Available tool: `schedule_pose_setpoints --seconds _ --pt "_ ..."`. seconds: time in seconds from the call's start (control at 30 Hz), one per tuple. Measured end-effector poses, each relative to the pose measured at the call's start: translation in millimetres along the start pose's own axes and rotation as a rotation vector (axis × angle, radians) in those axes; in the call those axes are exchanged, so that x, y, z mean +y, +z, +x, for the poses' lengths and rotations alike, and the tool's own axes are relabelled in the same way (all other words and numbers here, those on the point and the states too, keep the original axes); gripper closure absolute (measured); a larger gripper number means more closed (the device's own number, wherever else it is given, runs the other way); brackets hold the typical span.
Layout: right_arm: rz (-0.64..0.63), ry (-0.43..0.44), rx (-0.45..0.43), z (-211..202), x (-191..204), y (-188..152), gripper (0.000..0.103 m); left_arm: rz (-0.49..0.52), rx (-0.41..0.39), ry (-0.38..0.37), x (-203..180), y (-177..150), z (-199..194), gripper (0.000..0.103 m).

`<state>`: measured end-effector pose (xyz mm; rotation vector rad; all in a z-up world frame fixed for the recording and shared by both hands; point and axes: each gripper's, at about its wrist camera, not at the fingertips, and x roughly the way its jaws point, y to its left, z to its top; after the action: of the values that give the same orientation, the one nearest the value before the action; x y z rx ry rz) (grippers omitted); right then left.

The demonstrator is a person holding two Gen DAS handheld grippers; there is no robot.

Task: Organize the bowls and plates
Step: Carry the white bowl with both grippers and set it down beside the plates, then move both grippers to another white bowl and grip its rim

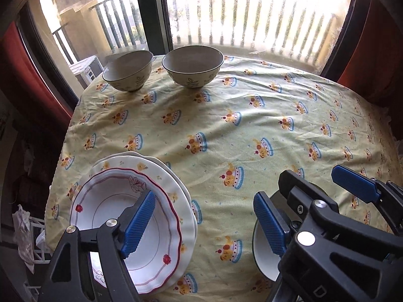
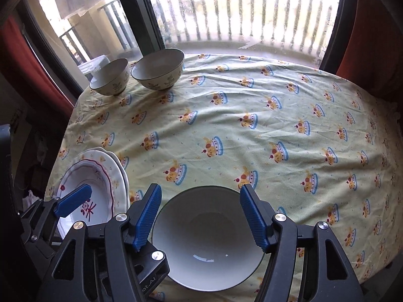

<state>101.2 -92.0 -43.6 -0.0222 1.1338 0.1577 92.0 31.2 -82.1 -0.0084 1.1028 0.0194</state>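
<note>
A stack of plates sits at the table's near left: a white dish with a red wavy rim [image 1: 105, 201] on a cream floral plate [image 1: 173, 183]; it also shows in the right wrist view [image 2: 100, 176]. My left gripper [image 1: 204, 224] is open and empty, its left finger over the red-rimmed dish. A white bowl [image 2: 209, 241] stands at the near edge, partly hidden in the left wrist view [image 1: 262, 249]. My right gripper [image 2: 201, 219] is open, its fingers on either side of this bowl's rim. Two leaf-patterned bowls [image 1: 128, 71] [image 1: 192, 65] stand side by side at the far left.
The round table wears a yellow cloth with a cake print [image 1: 252, 115]. A window with a balcony railing [image 1: 252, 20] is behind it, with red curtains [image 1: 372, 58] at the sides. The table edge drops off at the left.
</note>
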Motion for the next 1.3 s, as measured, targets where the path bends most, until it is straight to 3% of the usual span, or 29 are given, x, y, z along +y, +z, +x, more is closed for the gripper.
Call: schedule_pose_setpoints --seconds 0.4,0.87,1.2,1.3 --pt "0.063 -0.058 -0.049 7.9 80.1 54.8 0.034 0.044 -0.041 -0.044 83.4 55.1 5.2 0.021" --pt "0.092 -0.101 -0.083 51.9 171.6 115.7 0.035 0.050 -0.078 -0.038 176.6 116.9 38.4 0.021" --pt "0.124 -0.109 -0.108 94.6 208.5 167.4 0.035 0.079 -0.100 0.015 215.0 169.2 83.9 0.023" --pt "0.163 -0.100 -0.098 115.3 209.3 180.0 0.041 0.087 -0.076 0.003 218.8 182.7 106.9 0.025"
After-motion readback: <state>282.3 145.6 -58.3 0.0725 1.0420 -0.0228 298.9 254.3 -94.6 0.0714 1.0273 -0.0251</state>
